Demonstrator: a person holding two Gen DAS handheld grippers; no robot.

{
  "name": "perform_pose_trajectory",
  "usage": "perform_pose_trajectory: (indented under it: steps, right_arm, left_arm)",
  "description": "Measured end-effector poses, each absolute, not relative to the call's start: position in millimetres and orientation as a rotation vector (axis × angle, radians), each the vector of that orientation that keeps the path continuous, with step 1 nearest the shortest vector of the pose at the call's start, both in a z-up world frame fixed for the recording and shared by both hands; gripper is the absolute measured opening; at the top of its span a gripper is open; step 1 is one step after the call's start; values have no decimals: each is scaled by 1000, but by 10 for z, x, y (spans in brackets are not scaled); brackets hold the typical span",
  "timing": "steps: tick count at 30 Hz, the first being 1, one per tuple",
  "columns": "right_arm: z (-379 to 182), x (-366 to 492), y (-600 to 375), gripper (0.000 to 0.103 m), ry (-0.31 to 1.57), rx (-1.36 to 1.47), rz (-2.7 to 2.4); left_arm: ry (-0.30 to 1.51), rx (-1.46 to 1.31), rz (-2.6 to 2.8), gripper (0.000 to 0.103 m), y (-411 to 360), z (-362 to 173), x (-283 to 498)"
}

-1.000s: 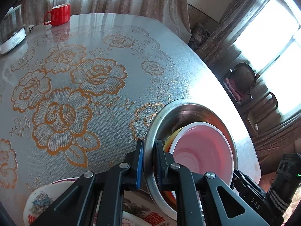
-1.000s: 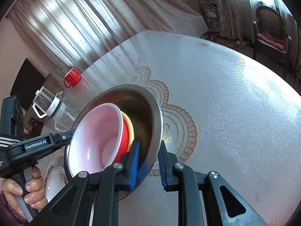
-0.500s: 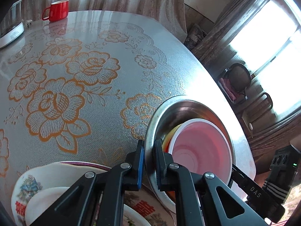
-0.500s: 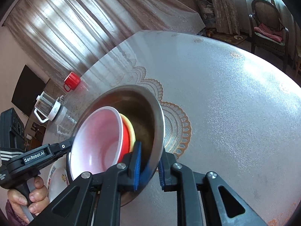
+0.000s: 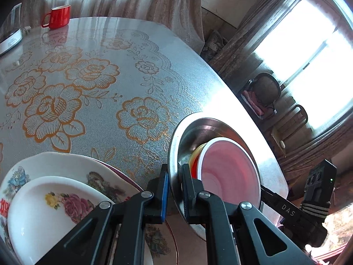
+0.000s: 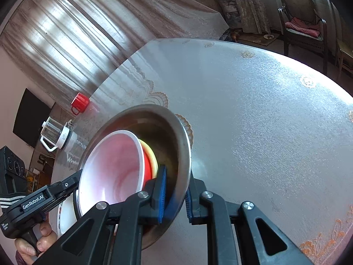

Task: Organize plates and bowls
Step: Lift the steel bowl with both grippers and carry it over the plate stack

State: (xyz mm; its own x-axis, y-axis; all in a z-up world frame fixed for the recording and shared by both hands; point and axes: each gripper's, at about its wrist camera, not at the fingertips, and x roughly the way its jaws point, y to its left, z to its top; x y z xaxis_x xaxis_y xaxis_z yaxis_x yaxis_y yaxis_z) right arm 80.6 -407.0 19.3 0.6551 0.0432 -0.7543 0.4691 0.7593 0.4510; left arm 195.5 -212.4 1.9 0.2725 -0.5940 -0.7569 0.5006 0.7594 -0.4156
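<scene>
Both wrist cameras look steeply down, close, from opposite rims of the shared steel bowl (image 5: 189,132) (image 6: 183,145).

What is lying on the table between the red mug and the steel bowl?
Nothing: in the left wrist view, only bare flowered tablecloth lies between the red mug and the steel bowl.

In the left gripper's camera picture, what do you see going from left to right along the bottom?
White flowery plate → left gripper pinching the metal bowl's rim → metal bowl with the pink bowl inside → the right gripper's black body.
</scene>
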Motion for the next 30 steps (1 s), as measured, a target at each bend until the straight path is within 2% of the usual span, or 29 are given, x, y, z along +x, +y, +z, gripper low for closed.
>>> perform_pose_trajectory:
  steps: [30]
  right_arm:
    - [304, 500, -4038, 16, 789, 686, -233]
  left_arm:
    - [977, -103, -768, 15, -1971, 136, 1507]
